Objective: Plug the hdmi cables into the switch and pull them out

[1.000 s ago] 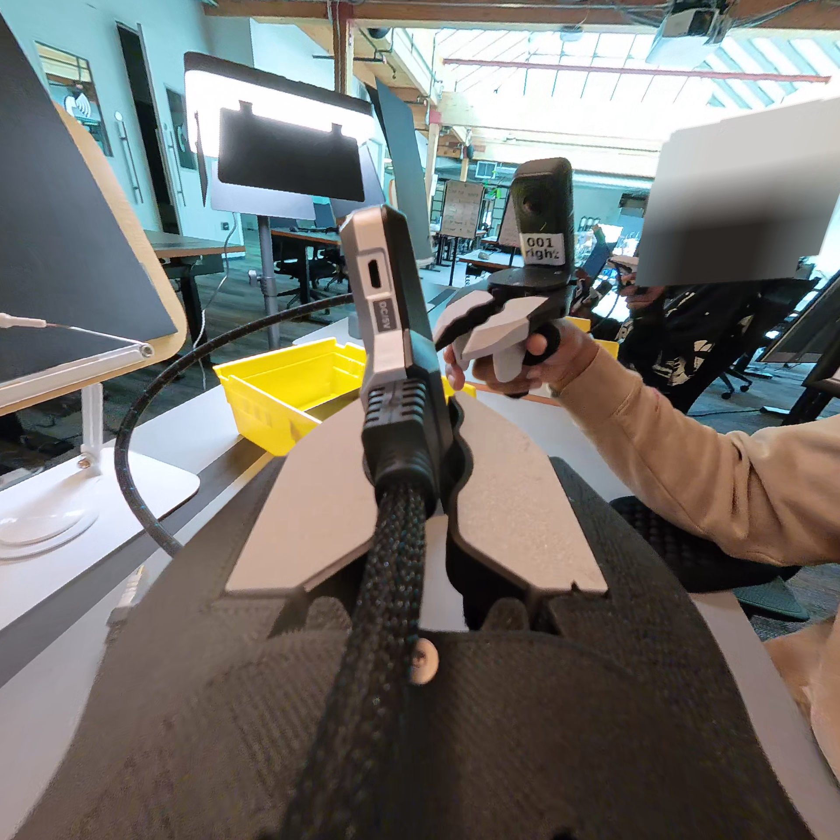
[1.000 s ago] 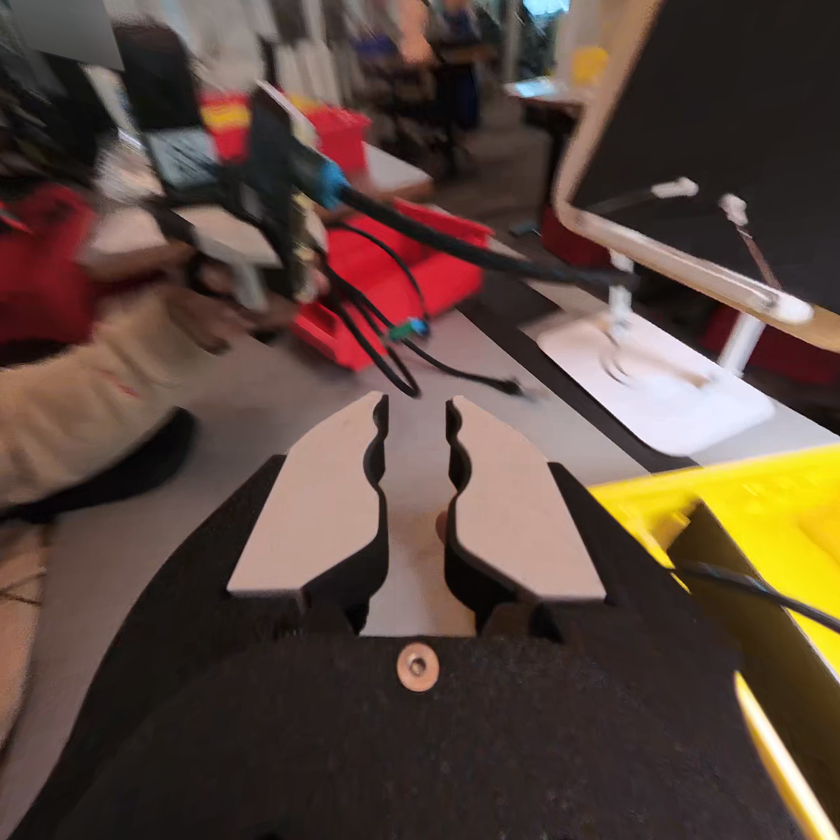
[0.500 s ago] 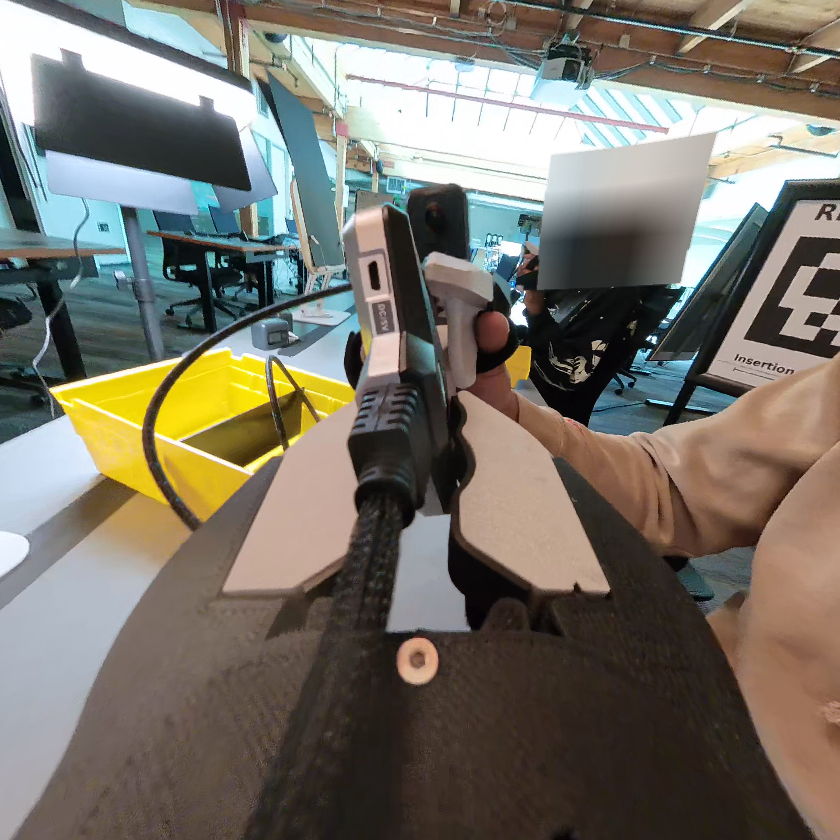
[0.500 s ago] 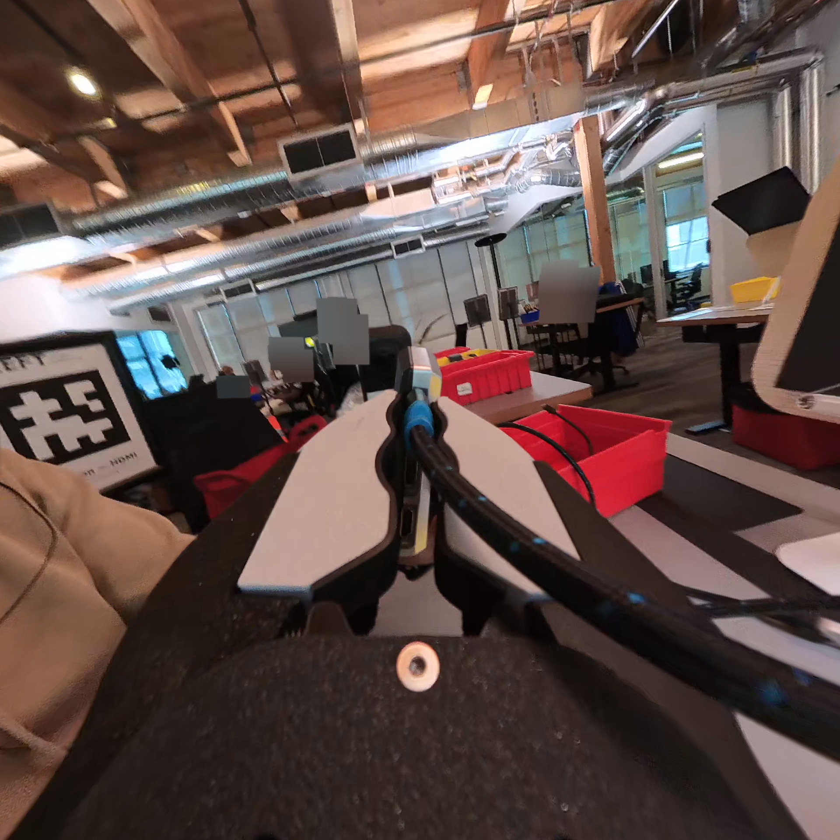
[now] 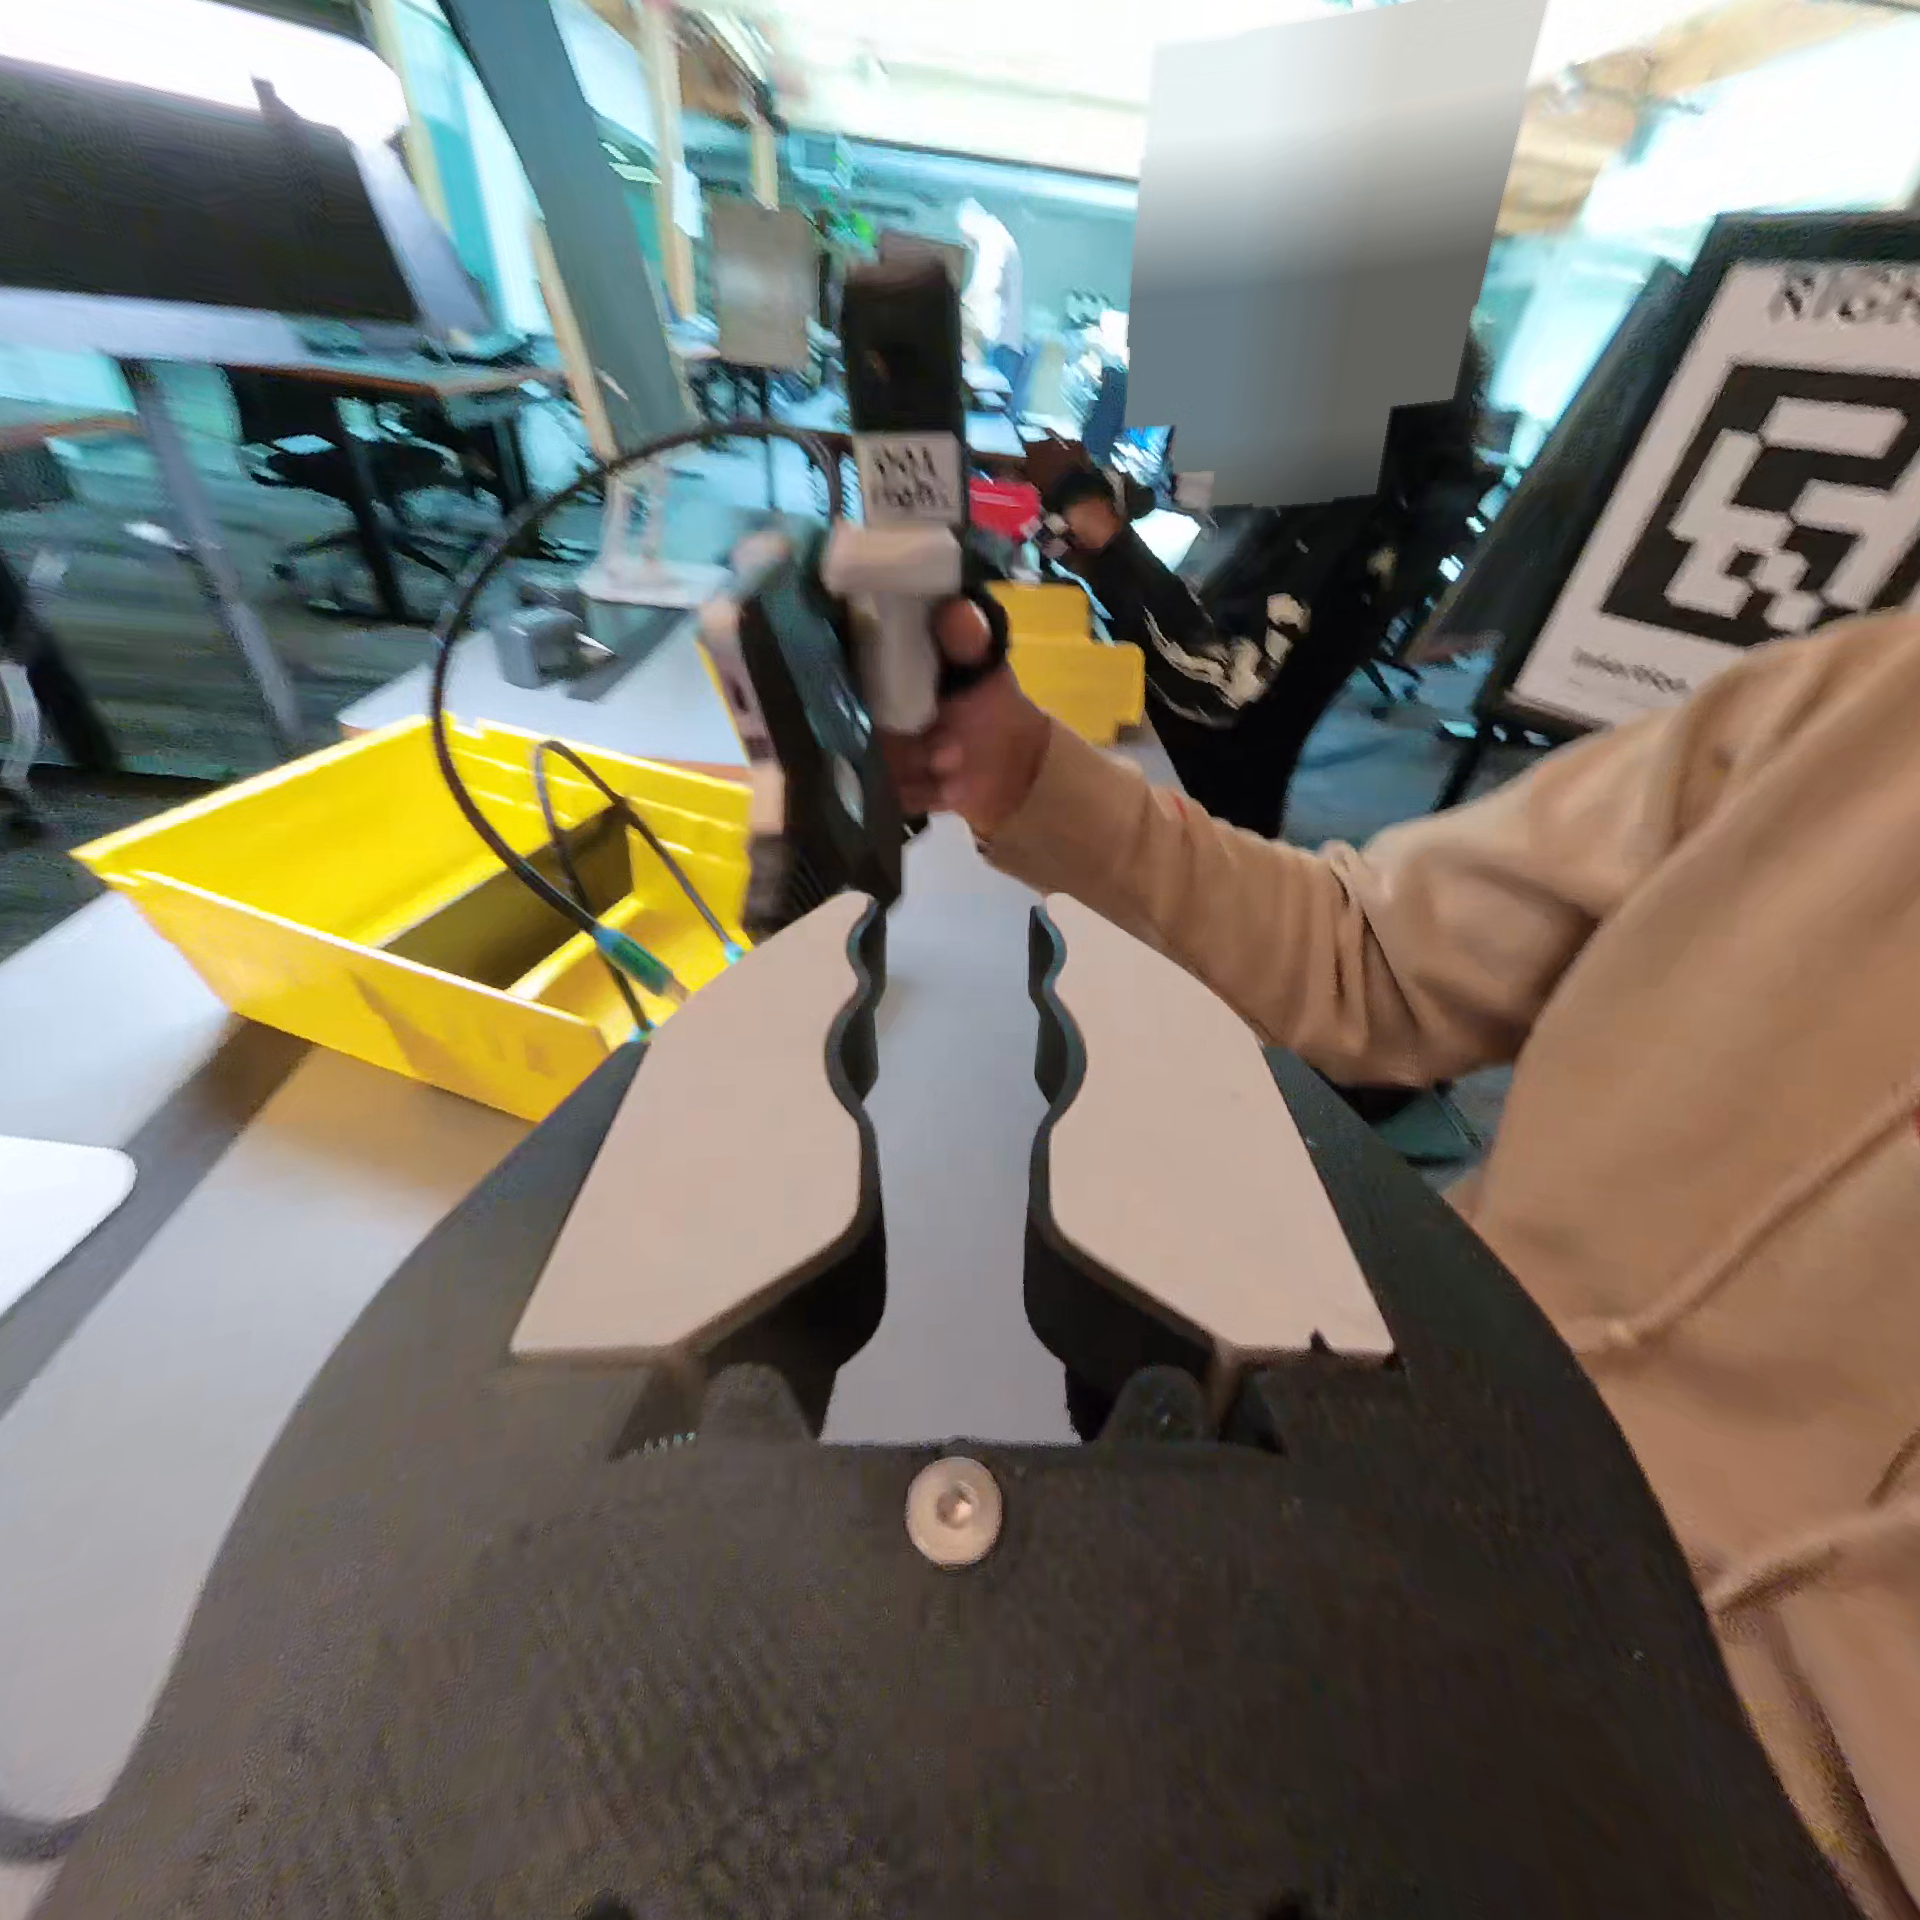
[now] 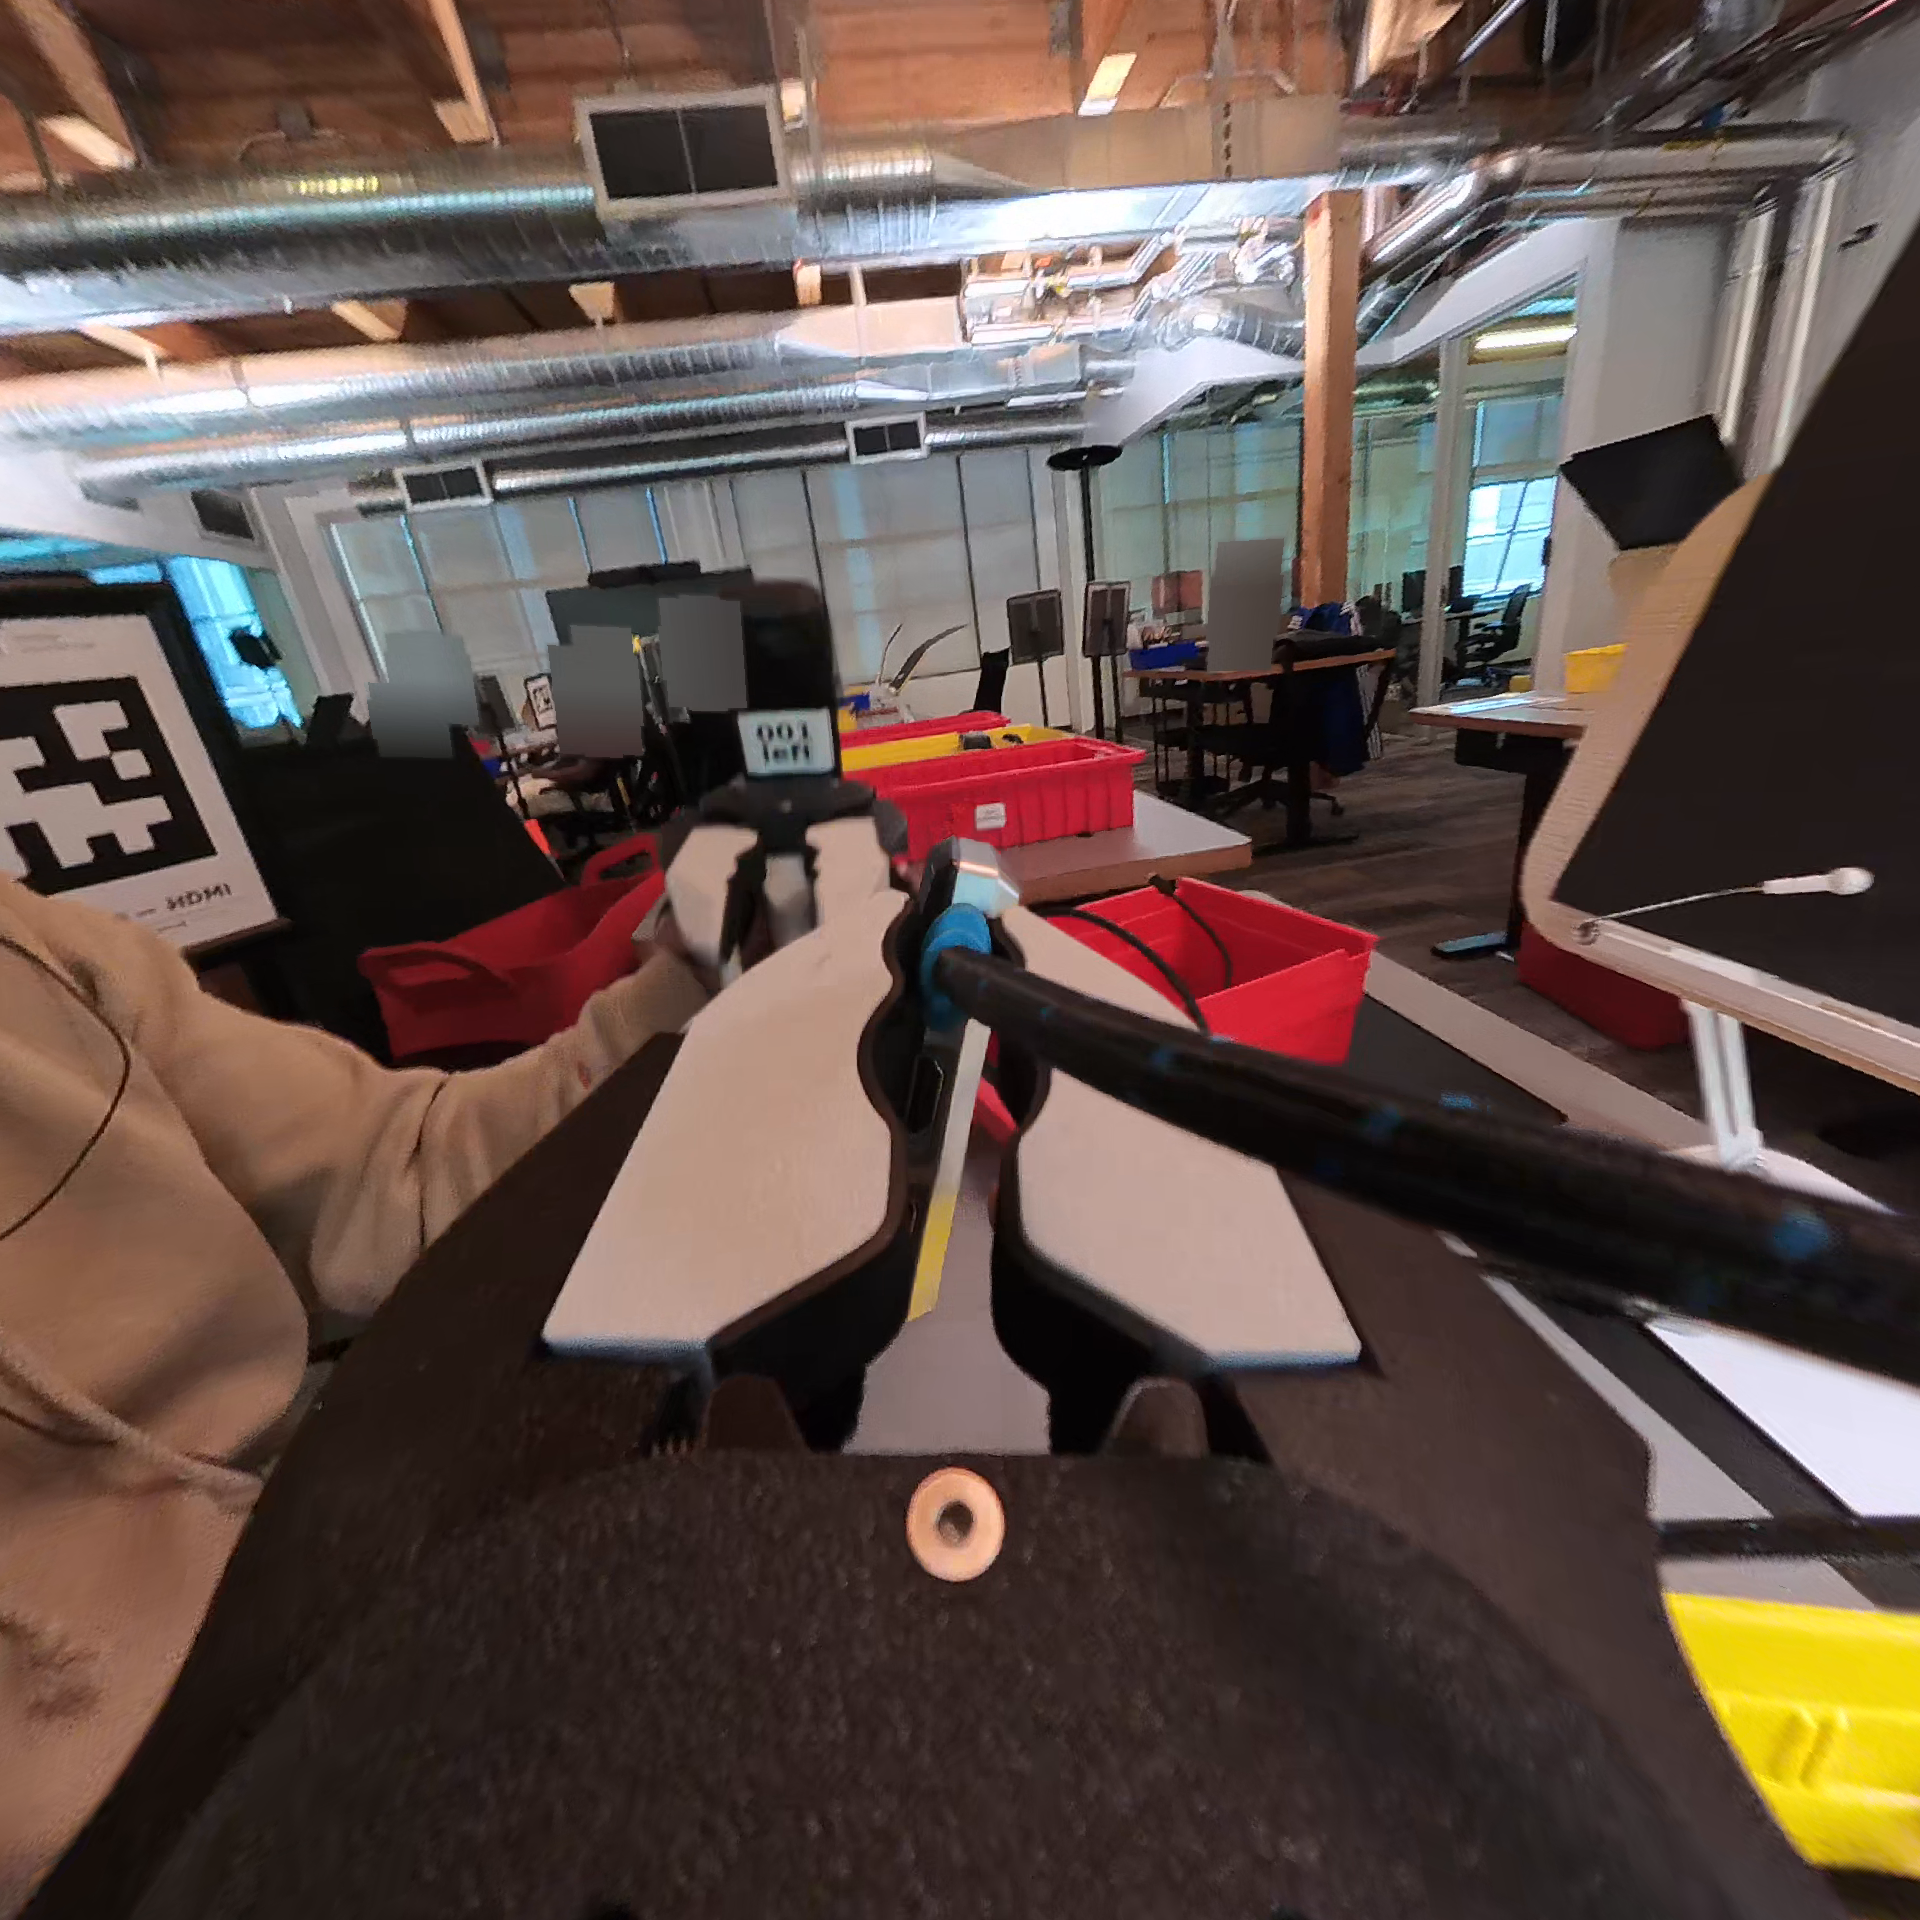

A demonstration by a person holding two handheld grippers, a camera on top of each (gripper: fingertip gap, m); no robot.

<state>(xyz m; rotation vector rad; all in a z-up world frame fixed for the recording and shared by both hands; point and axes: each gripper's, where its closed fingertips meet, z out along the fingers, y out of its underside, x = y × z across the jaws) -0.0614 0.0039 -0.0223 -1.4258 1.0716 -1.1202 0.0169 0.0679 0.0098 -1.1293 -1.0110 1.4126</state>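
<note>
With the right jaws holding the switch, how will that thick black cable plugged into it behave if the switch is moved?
The cable probably acts stiff: it leaves the switch nearly straight, without drooping. In the left wrist view it arcs in a wide springy loop, so it likely tugs back. The right gripper may feel the thin switch twist.

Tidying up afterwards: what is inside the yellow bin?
In the yellow bin, thin black cables loop up from a dark compartment. Its near wall hides the floor.

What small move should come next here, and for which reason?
Probably bring the open, empty left gripper toward the blue plug to pull it out: the right gripper holds the switch, and the black cable seems plugged in.
</note>
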